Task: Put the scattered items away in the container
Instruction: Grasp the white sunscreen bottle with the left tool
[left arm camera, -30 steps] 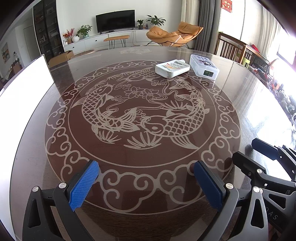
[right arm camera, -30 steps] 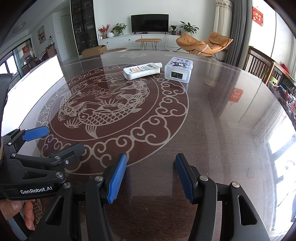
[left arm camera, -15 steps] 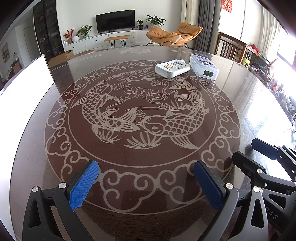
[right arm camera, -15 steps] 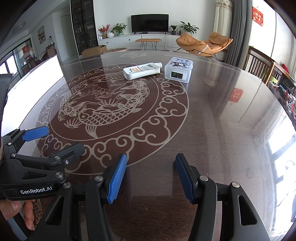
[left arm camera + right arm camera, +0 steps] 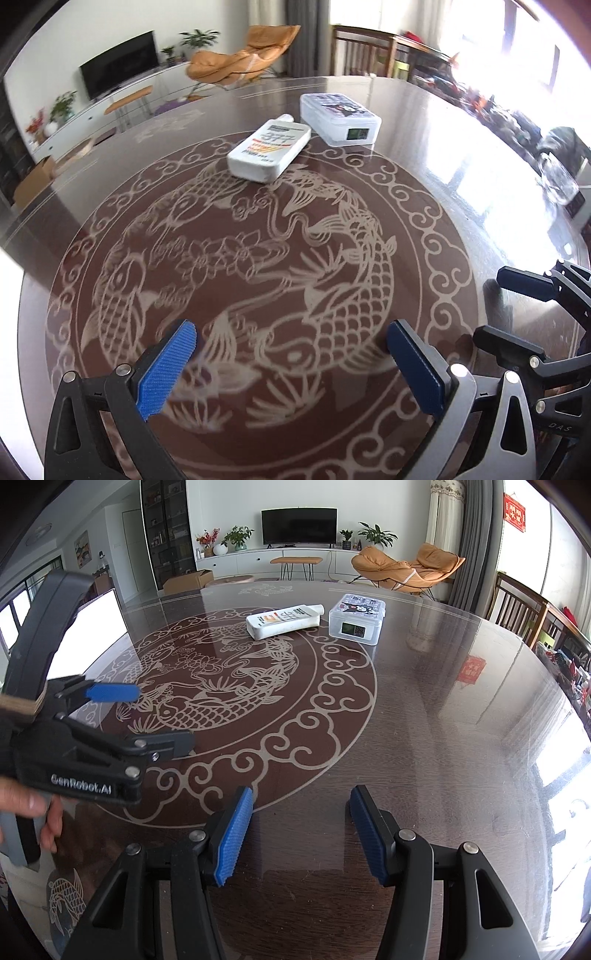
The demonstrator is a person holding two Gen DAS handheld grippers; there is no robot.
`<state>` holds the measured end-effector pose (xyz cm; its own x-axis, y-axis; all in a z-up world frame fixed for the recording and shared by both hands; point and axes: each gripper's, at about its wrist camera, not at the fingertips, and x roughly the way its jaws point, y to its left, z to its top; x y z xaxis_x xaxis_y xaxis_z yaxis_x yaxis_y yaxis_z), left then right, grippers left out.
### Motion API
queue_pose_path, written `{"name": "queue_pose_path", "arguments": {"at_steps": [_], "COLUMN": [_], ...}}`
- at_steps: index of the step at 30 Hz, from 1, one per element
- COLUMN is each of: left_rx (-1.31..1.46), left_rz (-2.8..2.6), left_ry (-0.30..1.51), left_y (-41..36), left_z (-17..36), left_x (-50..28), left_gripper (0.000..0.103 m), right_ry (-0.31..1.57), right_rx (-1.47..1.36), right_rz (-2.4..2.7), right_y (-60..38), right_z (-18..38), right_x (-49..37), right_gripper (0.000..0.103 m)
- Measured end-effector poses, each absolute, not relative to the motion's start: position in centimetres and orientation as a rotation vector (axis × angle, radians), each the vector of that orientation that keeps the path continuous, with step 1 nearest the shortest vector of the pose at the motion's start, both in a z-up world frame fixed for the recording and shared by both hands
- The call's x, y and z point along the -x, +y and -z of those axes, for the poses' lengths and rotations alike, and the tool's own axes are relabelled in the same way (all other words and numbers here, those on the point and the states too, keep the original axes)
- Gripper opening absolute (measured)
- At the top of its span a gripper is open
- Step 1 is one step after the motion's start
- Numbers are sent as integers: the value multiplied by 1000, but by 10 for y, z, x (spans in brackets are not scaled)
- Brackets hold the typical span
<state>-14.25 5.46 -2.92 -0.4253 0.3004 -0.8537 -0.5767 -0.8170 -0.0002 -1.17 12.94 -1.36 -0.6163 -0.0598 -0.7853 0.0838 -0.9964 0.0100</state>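
Both grippers hang low over the tabletop (image 5: 424,709), jaws spread and empty: the left gripper (image 5: 291,365) raised and tilted, the right gripper (image 5: 301,834) level. Well ahead lie the white bottle (image 5: 269,149) on its side and, just beside it, the lidded plastic box (image 5: 340,118)

The white bottle's (image 5: 269,150) label print is too small to read, as is the clear lidded box's (image 5: 357,623) sticker. The table (image 5: 424,122) blurs and washes out under window glare; its near rim is cut off.
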Motion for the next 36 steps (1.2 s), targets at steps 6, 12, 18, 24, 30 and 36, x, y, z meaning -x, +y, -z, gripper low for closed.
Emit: {"name": "queue_pose_path", "arguments": {"at_steps": [6, 12, 18, 24, 30, 36], "left_rx": [1327, 1337, 1351, 1327, 1373, 1355], "left_rz": [-2145, -2158, -2149, -2241, -2432, -2529], "left_ry": [472, 463, 468, 428, 310, 234], "left_y": [84, 114, 138, 125, 68, 11], "left_z": [25, 26, 27, 16, 16, 21], "left_x": [220, 282, 309, 311, 272, 198], "left_gripper": [103, 103, 103, 51, 52, 52], "right_ry": [43, 43, 44, 43, -74, -501], "right_rx": [-1337, -1337, -1337, -1338, -1302, -1181], "right_rz": [2754, 2753, 2753, 2752, 2723, 2675], "right_y": [129, 129, 129, 129, 142, 214], "right_z": [13, 13, 13, 13, 10, -12], "right_x": [12, 12, 12, 12, 12, 93], "right_gripper": [56, 57, 57, 57, 57, 57]}}
